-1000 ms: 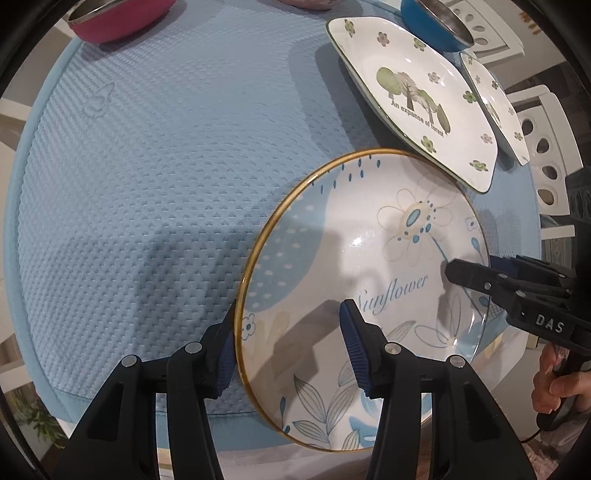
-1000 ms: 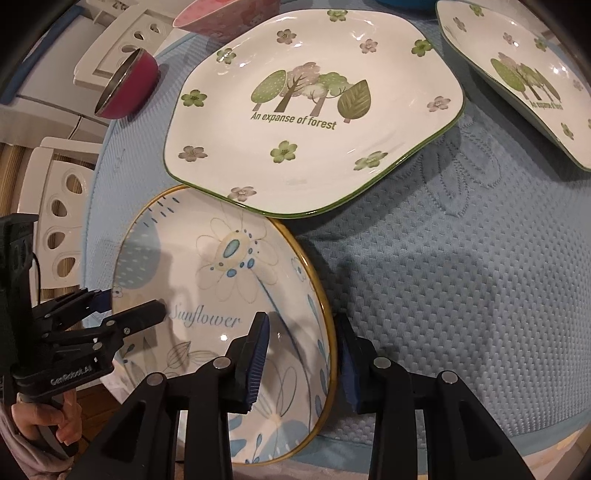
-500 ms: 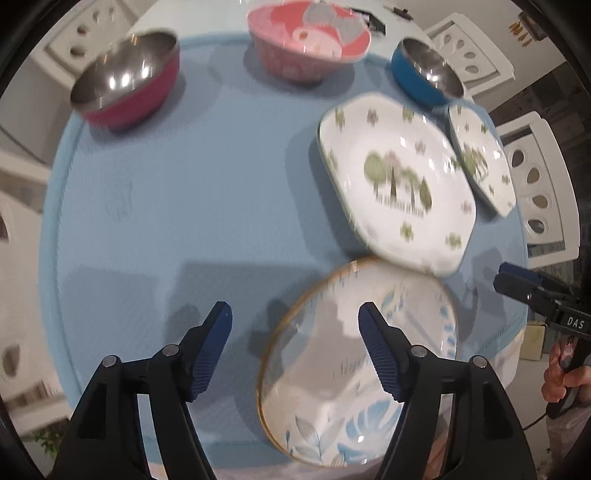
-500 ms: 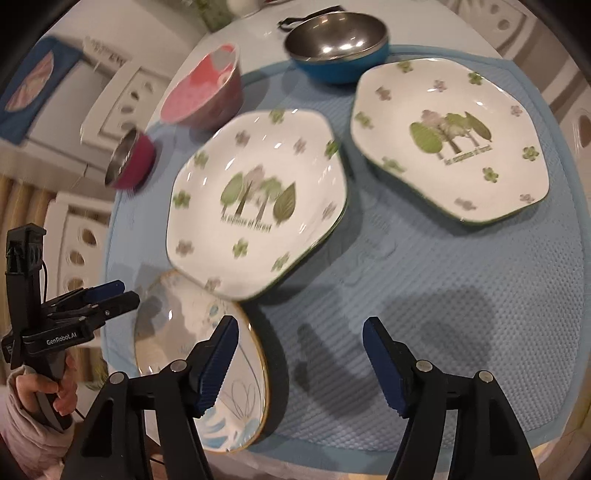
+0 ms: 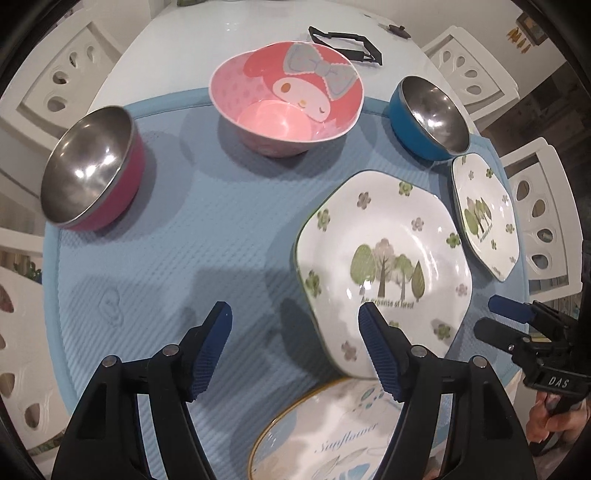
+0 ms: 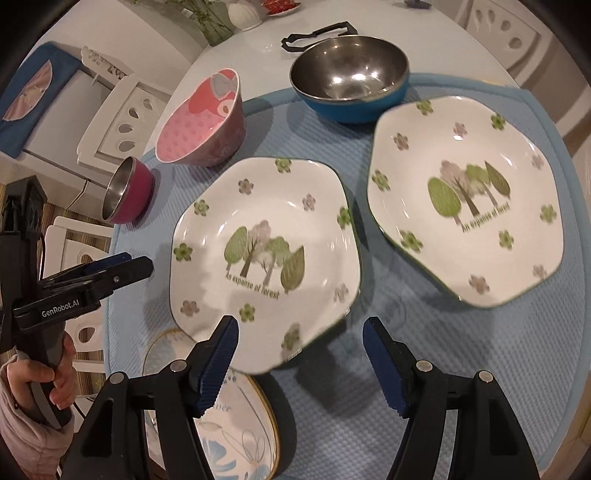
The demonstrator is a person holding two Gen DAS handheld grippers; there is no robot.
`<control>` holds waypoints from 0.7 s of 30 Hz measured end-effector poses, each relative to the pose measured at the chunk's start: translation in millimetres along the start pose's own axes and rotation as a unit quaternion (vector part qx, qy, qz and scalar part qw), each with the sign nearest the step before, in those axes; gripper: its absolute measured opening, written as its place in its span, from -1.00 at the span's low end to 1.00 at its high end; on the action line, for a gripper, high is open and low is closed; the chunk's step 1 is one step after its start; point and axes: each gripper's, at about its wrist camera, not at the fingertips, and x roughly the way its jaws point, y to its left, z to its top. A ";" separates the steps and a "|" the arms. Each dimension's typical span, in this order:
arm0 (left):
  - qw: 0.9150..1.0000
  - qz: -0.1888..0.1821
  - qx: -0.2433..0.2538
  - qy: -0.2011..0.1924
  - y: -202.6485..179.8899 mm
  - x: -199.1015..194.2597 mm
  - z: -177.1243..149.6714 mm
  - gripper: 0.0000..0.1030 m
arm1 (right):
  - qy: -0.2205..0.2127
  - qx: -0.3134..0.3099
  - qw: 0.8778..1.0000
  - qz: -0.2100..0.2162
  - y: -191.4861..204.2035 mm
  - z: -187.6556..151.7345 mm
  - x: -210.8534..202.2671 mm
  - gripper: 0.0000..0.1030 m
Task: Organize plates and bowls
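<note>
A round gold-rimmed sunflower plate [image 5: 332,439] [image 6: 240,439] lies at the near edge of the blue mat [image 5: 192,236]. The near edge of a large forest plate [image 5: 384,266] [image 6: 266,258] overlaps its far rim. A second forest plate [image 5: 484,218] [image 6: 465,199] lies to the right. At the back stand a pink cartoon bowl [image 5: 288,99] [image 6: 199,122], a blue steel bowl [image 5: 428,114] [image 6: 351,88] and a magenta steel bowl [image 5: 92,166] [image 6: 127,192]. My left gripper [image 5: 295,321] hangs open above the mat, holding nothing. My right gripper [image 6: 301,332] is open too, above the large forest plate's near edge.
White chairs [image 5: 543,218] ring the white table [image 5: 221,33]. A black frame-like object [image 5: 347,40] lies beyond the mat. Each gripper shows in the other's view with the hand holding it [image 6: 48,384]. Bare mat spreads left of the plates.
Both grippers let go of the sunflower plate's rim, opened wide, and rose and drew back. The plate now lies flat on the mat, and the bowls have come into view.
</note>
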 end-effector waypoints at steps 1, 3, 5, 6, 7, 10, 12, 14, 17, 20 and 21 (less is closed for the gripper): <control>1.000 -0.001 -0.001 0.001 -1.3 2.2 1.3 0.35 | -0.001 0.000 1.000 -0.002 1.1 2.6 1.3 0.31; 1.000 -0.004 -0.002 0.003 -2.6 6.4 3.7 0.35 | -0.006 0.001 1.000 -0.008 1.1 6.8 3.2 0.32; 1.000 -0.003 -0.003 0.006 -5.0 12.5 6.4 0.35 | -0.013 0.005 1.000 -0.017 -0.3 9.9 5.3 0.32; 1.000 -0.002 -0.004 0.008 -5.9 14.8 7.4 0.35 | -0.015 0.009 1.000 -0.016 -2.2 11.5 6.7 0.32; 1.000 -0.003 -0.005 0.009 -6.8 17.7 8.7 0.35 | -0.014 0.015 1.000 -0.016 -4.6 12.8 9.4 0.32; 1.000 -0.005 -0.007 0.016 -8.8 25.9 12.1 0.35 | -0.010 0.027 0.999 -0.018 -10.9 15.2 15.7 0.32; 1.000 -0.003 -0.007 0.022 -9.8 31.6 13.7 0.35 | -0.009 0.036 0.999 -0.017 -15.4 16.2 19.4 0.32; 1.000 -0.002 -0.009 0.027 -10.0 37.4 15.1 0.35 | -0.007 0.043 0.999 -0.017 -18.6 17.2 22.8 0.32; 0.999 -0.001 -0.012 0.034 -9.9 45.3 16.7 0.35 | -0.002 0.049 0.999 -0.017 -21.2 18.3 29.1 0.32; 0.999 -0.001 -0.013 0.041 -9.3 52.2 17.2 0.35 | 0.003 0.053 0.998 -0.016 -23.5 18.8 35.4 0.32; 0.999 0.000 -0.012 0.043 -9.5 53.7 17.1 0.35 | 0.005 0.054 0.998 -0.015 -23.9 19.0 37.5 0.32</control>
